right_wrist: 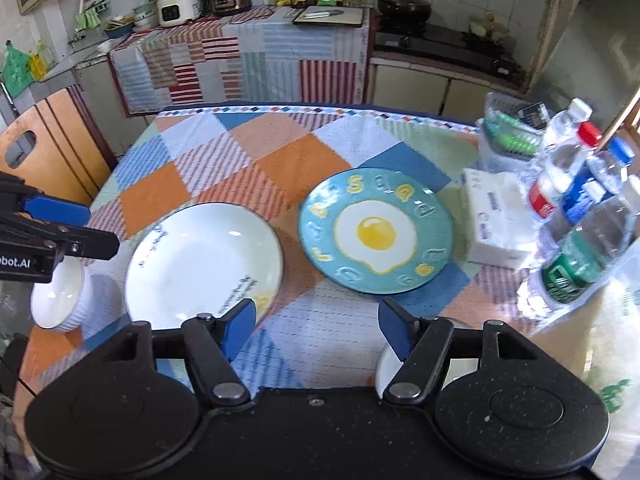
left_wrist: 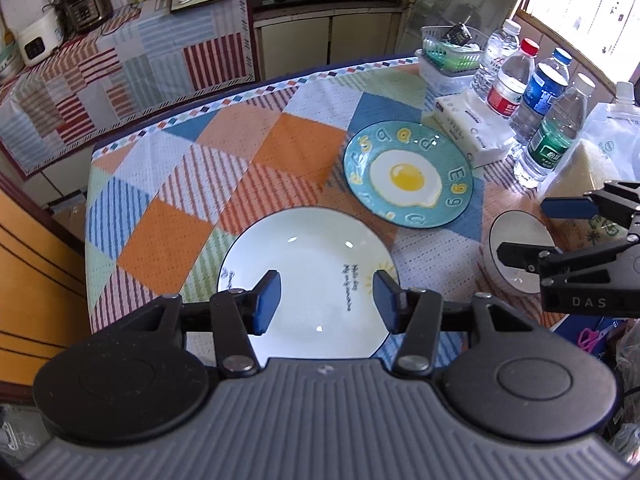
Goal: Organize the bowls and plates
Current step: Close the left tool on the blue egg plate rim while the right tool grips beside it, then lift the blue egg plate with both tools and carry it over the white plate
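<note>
1. Left gripper: fingers part-way apart, nothing between them, hanging above the white plate without touching it.
2. Right gripper: fingers spread wide, empty, above bare cloth between the white plate and the egg plate.
3. Task things: white plate and egg plate lie flat, close together but apart, mid-table. One ribbed white bowl sits left of the white plate at the near edge. A second white bowl sits on the right, below the right gripper.
4. Step in hand, as I judge it: picking the next piece to stack. Best approach: come in low at a plate rim, one finger under the lip, close gently; glazed ware will likely slip.
5. Table: patchwork cloth, soft, may bunch under a sliding plate.
6. Right side crowded: water bottles, tissue pack, small basket. Keep swings clear.
7. Room: kitchen counter with cookers behind, stove to the right.
</note>
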`<state>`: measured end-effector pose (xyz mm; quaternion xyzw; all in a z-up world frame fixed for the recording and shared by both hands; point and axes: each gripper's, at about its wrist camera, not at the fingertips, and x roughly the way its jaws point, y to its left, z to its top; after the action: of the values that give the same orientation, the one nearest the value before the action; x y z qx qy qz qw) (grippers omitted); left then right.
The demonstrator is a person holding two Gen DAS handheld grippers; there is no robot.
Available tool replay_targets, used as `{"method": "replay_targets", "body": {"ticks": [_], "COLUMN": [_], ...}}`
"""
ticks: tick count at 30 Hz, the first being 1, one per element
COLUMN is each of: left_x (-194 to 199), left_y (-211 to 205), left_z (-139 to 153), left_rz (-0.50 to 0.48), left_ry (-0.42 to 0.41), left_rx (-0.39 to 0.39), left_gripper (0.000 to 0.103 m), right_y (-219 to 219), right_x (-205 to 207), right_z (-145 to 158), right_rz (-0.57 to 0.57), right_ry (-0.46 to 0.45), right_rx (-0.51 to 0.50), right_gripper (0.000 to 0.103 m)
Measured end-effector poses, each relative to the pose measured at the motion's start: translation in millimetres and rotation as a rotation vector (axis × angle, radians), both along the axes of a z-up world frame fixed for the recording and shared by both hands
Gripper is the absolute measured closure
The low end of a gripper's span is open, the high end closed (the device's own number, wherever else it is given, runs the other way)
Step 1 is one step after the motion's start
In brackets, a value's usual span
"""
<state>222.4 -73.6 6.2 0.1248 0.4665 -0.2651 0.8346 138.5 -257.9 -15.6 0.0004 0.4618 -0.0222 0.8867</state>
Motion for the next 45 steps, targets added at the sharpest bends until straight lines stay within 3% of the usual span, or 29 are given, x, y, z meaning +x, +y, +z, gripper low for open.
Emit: {"method": "replay_targets", "body": {"ticks": [6, 8, 10, 14, 18, 25, 32, 36, 38, 41, 42, 43, 45], "left_x": [18, 25, 33, 57, 85, 135, 153, 156, 156, 156, 156, 156, 156], "left_y": [-30, -41, -52, -69, -84, -102, -111, -111, -111, -111, -111, -112, -111], "left_z": [-4, -11, -20, -46, -74, -122, -157, -169, -175, -181, -183, -185, -187], "left_rz": [-0.033, -0.042, -0.041, -0.04, -0.019, 0.033, 0.046, 0.032, 0.026, 0.016, 0.012, 0.006, 0.001], "left_ry": [-0.014, -0.035, -0.05, -0.003, 0.021, 0.079, 0.091, 0.132, 0.144, 0.164, 0.177, 0.19, 0.207], "left_rx": [0.006, 0.016, 0.038, 0.039, 0.012, -0.052, -0.061, -0.089, -0.091, -0.11, -0.117, -0.127, -0.165], "left_gripper": [0.042, 0.036, 0.034, 0.03, 0.028, 0.028, 0.028, 0.032, 0.035, 0.052, 0.063, 0.067, 0.081], "right_y": [-27, -38, -52, -79, -101, -130, -157, -173, -177, -178, -178, -179, -179], "right_x": [4, 7, 15, 33, 50, 89, 114, 120, 121, 122, 123, 124, 124], "right_z": [9, 9, 0, -28, -51, -91, -129, -150, -157, -160, -161, -163, -165], "right_rz": [-0.026, -0.032, -0.047, -0.116, -0.124, -0.128, -0.244, -0.315, -0.333, -0.335, -0.337, -0.339, -0.345], "right_ry": [-0.031, -0.057, -0.089, -0.124, -0.183, -0.099, 0.024, 0.098, 0.117, 0.118, 0.127, 0.132, 0.136], "right_rx": [0.024, 0.046, 0.102, 0.222, 0.273, 0.324, 0.36, 0.446, 0.484, 0.508, 0.515, 0.523, 0.516], "right_gripper": [0.026, 0.019, 0.014, 0.014, 0.014, 0.015, 0.015, 0.024, 0.033, 0.046, 0.056, 0.069, 0.083]}}
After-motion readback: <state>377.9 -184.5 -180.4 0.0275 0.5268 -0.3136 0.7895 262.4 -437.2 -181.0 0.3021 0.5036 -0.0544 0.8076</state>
